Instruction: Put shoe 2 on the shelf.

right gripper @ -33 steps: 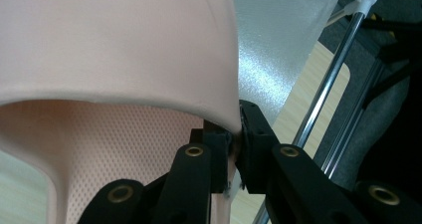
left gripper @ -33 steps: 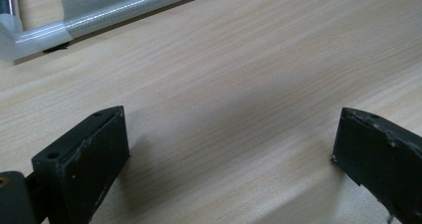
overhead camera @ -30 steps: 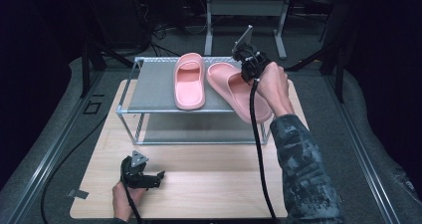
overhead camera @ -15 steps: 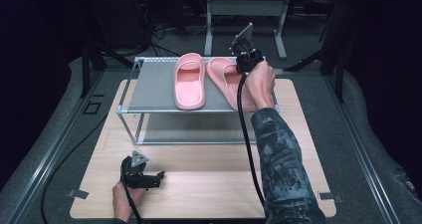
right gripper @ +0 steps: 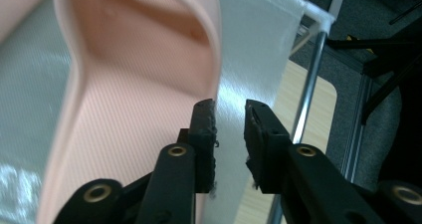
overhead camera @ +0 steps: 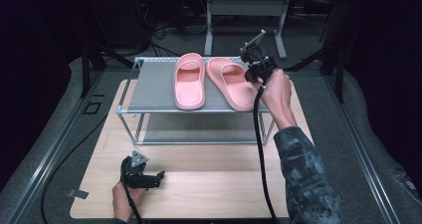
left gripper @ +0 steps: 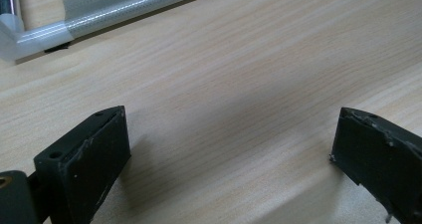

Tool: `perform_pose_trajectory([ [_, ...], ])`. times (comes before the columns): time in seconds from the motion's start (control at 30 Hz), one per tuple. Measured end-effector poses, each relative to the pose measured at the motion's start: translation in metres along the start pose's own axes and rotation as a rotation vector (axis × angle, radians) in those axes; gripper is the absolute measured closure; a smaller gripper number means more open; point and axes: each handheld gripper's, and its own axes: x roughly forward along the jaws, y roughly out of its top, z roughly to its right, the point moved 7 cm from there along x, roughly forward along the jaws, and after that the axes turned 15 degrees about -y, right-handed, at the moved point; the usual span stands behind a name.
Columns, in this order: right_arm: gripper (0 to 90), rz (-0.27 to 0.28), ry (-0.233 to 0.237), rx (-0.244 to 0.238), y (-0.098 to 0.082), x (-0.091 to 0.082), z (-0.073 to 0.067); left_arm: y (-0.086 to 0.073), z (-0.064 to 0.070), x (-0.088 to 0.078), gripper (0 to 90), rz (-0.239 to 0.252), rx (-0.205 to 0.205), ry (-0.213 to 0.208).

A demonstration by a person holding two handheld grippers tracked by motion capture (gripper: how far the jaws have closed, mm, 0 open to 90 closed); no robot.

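Two pink slippers lie side by side on the top shelf of a metal rack (overhead camera: 149, 84), the left slipper (overhead camera: 189, 82) and the right slipper (overhead camera: 231, 84). My right gripper (overhead camera: 248, 73) hovers at the right slipper's outer edge. In the right gripper view its jaws (right gripper: 230, 114) have just been opening to a narrow gap with nothing in it, and the slipper's rim (right gripper: 124, 109) lies just beside one jaw over the grey shelf (right gripper: 259, 45). My left gripper (overhead camera: 160, 176) rests on the wooden table (left gripper: 229, 149) at the front left, open and with nothing between its jaws.
The rack has a lower shelf (overhead camera: 199, 129) and stands at the back of the wooden tabletop (overhead camera: 209, 184). The rack's corner post (left gripper: 30, 35) sits ahead of the left gripper. Black cables trail from both grippers. Dark floor and frames surround the table.
The right slipper has gone from angled over the shelf's front right to lying beside the left one. The right gripper's jaws have parted from its edge. The left hand has stayed put.
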Motion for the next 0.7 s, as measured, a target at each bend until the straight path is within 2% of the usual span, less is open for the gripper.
perform_pose_trajectory([
  [0.13,80.0,-0.031,0.017,-0.016,-0.025,0.005,0.004,0.000,0.000,0.000,1.5,0.001,0.000,0.000],
  [0.23,81.7,-0.056,0.052,-0.025,-0.038,0.009,-0.002,0.000,0.000,0.000,1.5,0.000,0.000,0.001],
  [0.27,82.9,-0.055,0.051,-0.029,-0.040,0.011,-0.003,0.000,0.000,0.000,1.5,0.000,-0.001,0.001],
  [0.37,83.4,-0.042,0.068,-0.002,-0.040,0.011,-0.005,0.000,0.000,0.000,1.5,0.000,-0.001,0.000],
  [0.4,83.1,-0.040,0.103,0.013,-0.039,0.010,-0.008,0.000,0.000,0.000,1.5,0.000,-0.001,0.000],
  [0.7,83.4,-0.006,0.158,0.005,-0.026,0.009,-0.031,0.000,0.000,0.000,1.5,0.000,-0.001,0.000],
])
